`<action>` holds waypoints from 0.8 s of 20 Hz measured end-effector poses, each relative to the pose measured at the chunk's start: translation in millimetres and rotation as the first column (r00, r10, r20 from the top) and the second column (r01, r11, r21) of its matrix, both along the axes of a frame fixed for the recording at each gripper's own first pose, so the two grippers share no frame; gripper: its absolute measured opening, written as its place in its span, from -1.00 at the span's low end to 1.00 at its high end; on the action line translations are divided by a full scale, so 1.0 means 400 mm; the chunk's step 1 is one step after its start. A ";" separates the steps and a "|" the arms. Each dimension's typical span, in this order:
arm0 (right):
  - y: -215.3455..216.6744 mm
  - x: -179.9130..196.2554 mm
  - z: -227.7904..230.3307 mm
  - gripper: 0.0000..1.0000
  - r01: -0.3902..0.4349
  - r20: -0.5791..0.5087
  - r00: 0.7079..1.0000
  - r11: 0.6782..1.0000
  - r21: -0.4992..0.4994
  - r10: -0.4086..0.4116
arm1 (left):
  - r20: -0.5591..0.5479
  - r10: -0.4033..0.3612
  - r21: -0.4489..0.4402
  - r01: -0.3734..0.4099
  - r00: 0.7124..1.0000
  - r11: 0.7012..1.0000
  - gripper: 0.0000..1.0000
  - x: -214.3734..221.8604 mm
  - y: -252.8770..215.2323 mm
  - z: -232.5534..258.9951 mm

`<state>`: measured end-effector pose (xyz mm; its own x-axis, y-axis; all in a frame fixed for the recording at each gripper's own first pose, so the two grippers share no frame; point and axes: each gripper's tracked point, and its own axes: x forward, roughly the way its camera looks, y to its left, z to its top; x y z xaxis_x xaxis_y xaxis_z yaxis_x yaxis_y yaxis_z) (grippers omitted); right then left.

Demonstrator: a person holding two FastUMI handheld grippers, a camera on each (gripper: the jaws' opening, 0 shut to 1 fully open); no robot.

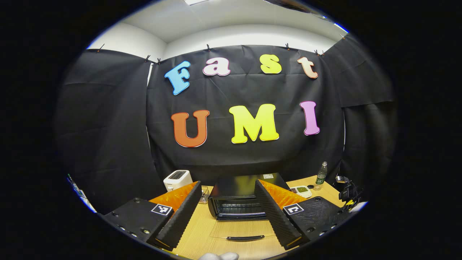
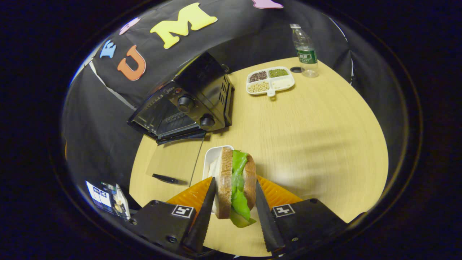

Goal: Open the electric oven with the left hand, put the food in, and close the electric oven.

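Observation:
The black electric oven (image 1: 238,196) stands on the wooden table (image 1: 234,227) straight ahead in the left gripper view. Its glass door (image 1: 242,229) lies flat and open, handle toward me. My left gripper (image 1: 227,186) is open in front of it, holding nothing. In the right gripper view my right gripper (image 2: 234,182) is shut on a sandwich (image 2: 238,168) of brown bread and green lettuce, held on edge over a white dish (image 2: 213,157). The oven (image 2: 187,104) is up and to the left there, its open door (image 2: 173,159) beside the dish.
A white toaster (image 1: 177,179) stands left of the oven. To its right are a divided tray of beans (image 2: 270,81), a plastic bottle (image 2: 305,50) and its cap (image 2: 297,69). A broad bare stretch of table (image 2: 310,144) lies right of the sandwich.

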<state>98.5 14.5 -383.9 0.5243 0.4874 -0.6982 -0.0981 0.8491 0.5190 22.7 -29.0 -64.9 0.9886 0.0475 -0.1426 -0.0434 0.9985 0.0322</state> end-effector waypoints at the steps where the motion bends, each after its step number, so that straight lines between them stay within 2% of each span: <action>1: -0.002 -0.002 0.002 0.19 0.003 -0.014 1.000 1.000 0.023 -0.003 | -0.006 -0.001 0.000 0.001 1.000 1.000 0.92 0.004 -0.005 -0.005; 2: 0.002 -0.002 0.008 0.10 0.006 -0.022 1.000 0.999 0.044 -0.005 | -0.013 -0.002 -0.003 0.002 1.000 1.000 0.92 0.007 -0.009 -0.010; 3: 0.004 -0.003 0.014 0.12 0.005 -0.025 1.000 0.998 0.059 -0.004 | -0.017 -0.004 -0.007 0.004 1.000 1.000 0.92 0.012 -0.012 -0.011; 4: 0.009 0.000 0.023 -0.10 0.002 -0.020 1.000 0.998 0.069 -0.001 | -0.015 -0.005 -0.008 0.005 1.000 1.000 0.92 0.016 -0.013 -0.011; 8: 0.021 -0.008 0.048 -0.23 -0.026 0.012 1.000 0.999 0.035 0.026 | -0.005 -0.023 -0.009 0.023 1.000 1.000 0.92 0.024 -0.016 -0.004; 9: 0.026 -0.011 0.062 -0.31 -0.024 0.021 1.000 0.999 0.032 0.023 | -0.006 -0.028 -0.012 0.028 1.000 1.000 0.92 0.023 -0.014 -0.006; 11: 0.027 -0.007 0.099 -0.24 -0.016 0.051 0.999 1.000 0.025 0.014 | 0.002 -0.034 -0.018 0.034 0.999 0.999 0.92 0.018 -0.004 0.002; 12: 0.030 -0.005 0.124 -0.31 -0.006 0.069 0.998 1.000 0.026 0.004 | 0.007 -0.034 -0.020 0.034 0.999 0.999 0.92 0.015 0.005 0.006; 14: 0.049 -0.003 0.180 -0.24 0.009 0.096 0.995 0.998 0.060 -0.015 | 0.017 -0.038 -0.022 0.039 0.999 0.999 0.92 0.009 0.020 0.015; 16: 0.089 0.002 0.235 -0.31 0.027 0.123 0.992 0.993 0.118 -0.041 | 0.028 -0.045 -0.021 0.046 0.999 0.999 0.92 0.005 0.037 0.023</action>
